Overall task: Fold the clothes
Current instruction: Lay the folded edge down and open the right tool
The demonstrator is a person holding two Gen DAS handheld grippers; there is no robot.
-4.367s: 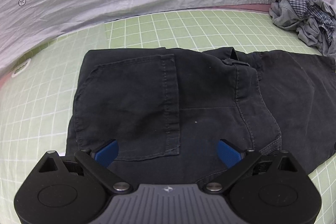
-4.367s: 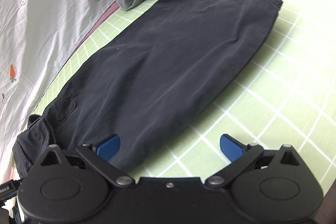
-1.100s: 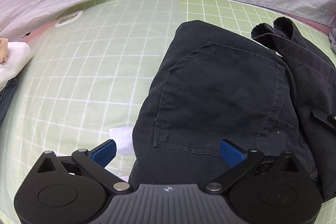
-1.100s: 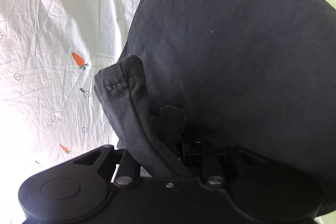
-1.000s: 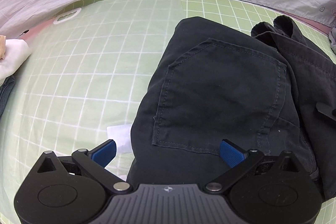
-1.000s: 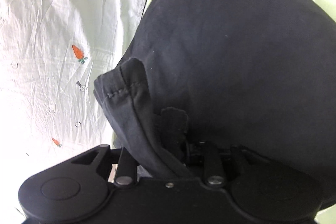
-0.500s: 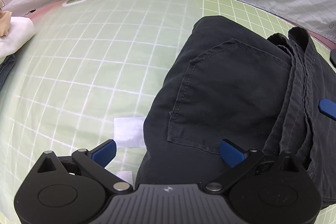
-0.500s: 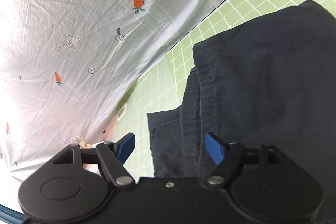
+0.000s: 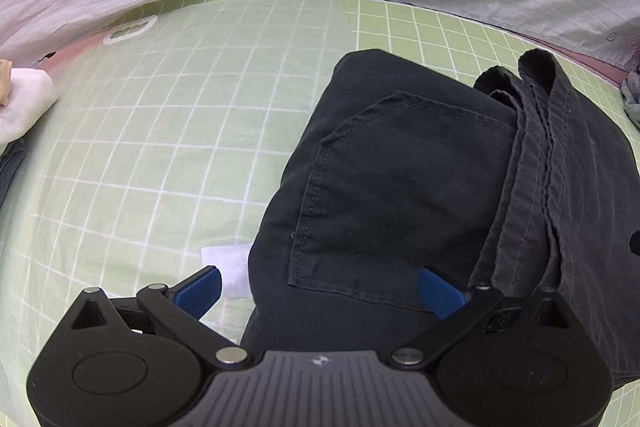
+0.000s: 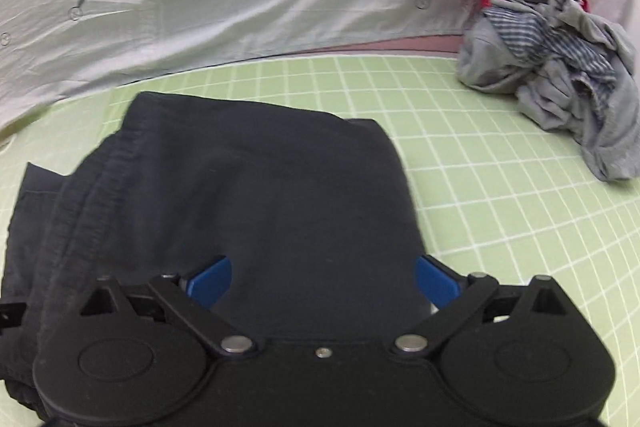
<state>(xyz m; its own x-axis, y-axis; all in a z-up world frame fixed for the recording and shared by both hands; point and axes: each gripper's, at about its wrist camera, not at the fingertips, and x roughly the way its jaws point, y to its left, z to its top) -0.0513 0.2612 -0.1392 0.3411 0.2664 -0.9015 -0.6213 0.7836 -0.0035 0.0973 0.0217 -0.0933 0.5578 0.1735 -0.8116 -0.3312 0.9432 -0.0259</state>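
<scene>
Hovering over the folded trousers [image 10: 272,211] on the green mat [image 10: 480,187], my right gripper [image 10: 322,283] has just been opening and now stands spread, nothing pinched; I judge it let go so the fold lies flat. My left gripper [image 9: 320,287] hangs spread too, above the pocket [image 9: 400,195]. The unfolded pile [image 10: 560,67] waits well apart. The trousers' near edge is hidden under both grippers.

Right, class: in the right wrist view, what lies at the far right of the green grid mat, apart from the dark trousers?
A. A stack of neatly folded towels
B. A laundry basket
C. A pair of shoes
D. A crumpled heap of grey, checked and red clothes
D: a crumpled heap of clothes lies unfolded on the green grid mat, clear of the dark trousers.
</scene>
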